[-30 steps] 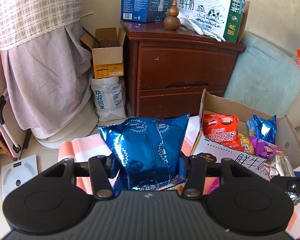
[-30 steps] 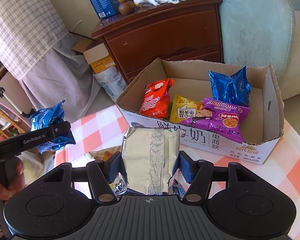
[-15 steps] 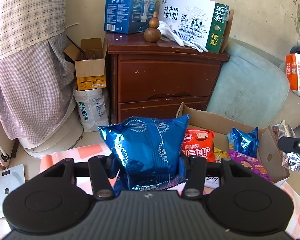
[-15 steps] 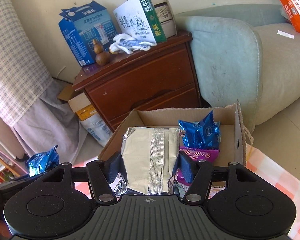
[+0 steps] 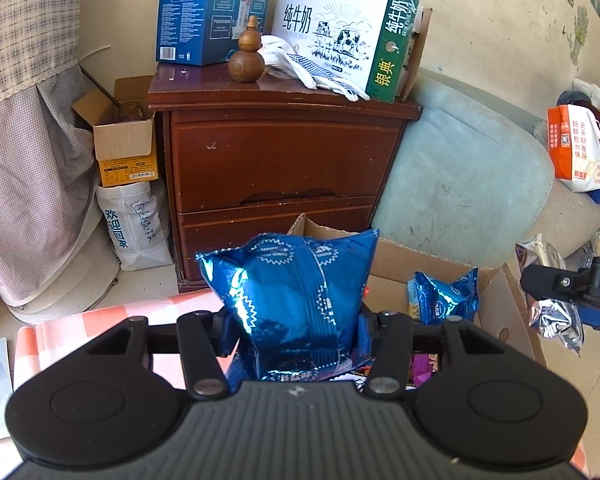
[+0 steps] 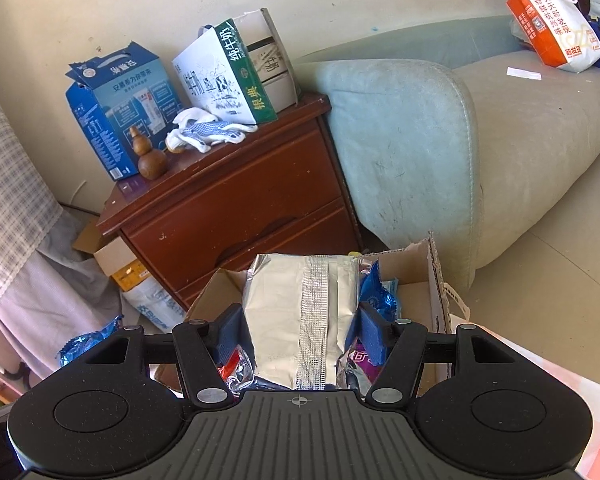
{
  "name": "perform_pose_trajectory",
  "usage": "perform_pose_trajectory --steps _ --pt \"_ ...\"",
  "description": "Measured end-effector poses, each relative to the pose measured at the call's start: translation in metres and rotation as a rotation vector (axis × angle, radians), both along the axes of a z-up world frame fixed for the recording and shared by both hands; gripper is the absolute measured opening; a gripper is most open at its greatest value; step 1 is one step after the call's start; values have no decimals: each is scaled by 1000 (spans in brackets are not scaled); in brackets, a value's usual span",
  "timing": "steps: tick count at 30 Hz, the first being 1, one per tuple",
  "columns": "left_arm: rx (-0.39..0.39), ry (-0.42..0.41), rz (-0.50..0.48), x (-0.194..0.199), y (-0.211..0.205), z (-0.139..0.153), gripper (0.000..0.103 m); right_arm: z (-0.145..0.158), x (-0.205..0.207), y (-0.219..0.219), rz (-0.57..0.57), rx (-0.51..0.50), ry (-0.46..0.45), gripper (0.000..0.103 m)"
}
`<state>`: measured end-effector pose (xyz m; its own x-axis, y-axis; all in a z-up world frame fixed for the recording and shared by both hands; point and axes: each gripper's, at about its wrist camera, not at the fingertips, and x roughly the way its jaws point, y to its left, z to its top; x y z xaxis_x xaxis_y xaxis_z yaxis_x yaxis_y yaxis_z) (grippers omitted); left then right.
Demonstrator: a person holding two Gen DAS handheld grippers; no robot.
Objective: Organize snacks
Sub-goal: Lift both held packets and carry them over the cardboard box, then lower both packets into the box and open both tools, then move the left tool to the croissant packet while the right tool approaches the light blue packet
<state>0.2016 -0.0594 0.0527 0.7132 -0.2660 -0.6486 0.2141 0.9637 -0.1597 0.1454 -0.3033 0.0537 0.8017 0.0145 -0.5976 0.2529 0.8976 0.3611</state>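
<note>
My left gripper (image 5: 294,326) is shut on a shiny blue snack bag (image 5: 296,292) and holds it above the near left part of the open cardboard box (image 5: 396,256). My right gripper (image 6: 300,330) is shut on a silver foil snack bag (image 6: 300,312) and holds it over the same box (image 6: 434,280). The right gripper and its silver bag (image 5: 552,316) also show at the right edge of the left wrist view. Inside the box lie a small blue packet (image 5: 444,294) and a purple packet (image 5: 424,368). The held bags hide most of the box's contents.
The box sits on a table with a pink-and-white checked cloth (image 5: 100,316). Behind it stand a dark wooden nightstand (image 5: 276,160) with milk cartons and a gourd on top, and a pale green sofa (image 5: 460,176). A cardboard box and white sack (image 5: 130,224) sit on the floor left.
Both grippers have risen and moved forward over the box with their bags. The box now lies lower in both views and more of the nightstand and sofa shows.
</note>
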Motion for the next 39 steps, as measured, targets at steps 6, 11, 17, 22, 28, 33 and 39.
perform_pose_trajectory --steps 6,11,17,22,28,33,39 --pt "-48 15 -35 16 -25 -8 52 -11 8 -9 -56 30 1 60" --pt "-86 35 -76 24 -43 -23 65 -18 9 -12 -105 -3 -13 67" --pt "-98 14 -68 19 -41 -16 84 -16 8 -6 -63 -50 7 76" --pt "-95 -5 -60 13 -30 -4 86 -16 4 -3 -40 -47 26 76" --pt "-82 -5 -35 2 -11 3 88 -16 -3 7 25 -79 53 78" --pt "-53 17 -22 -10 5 1 88 -16 -11 20 95 -116 70 79" --pt "-33 78 -15 -28 27 -9 88 -20 -23 32 178 -132 93 80"
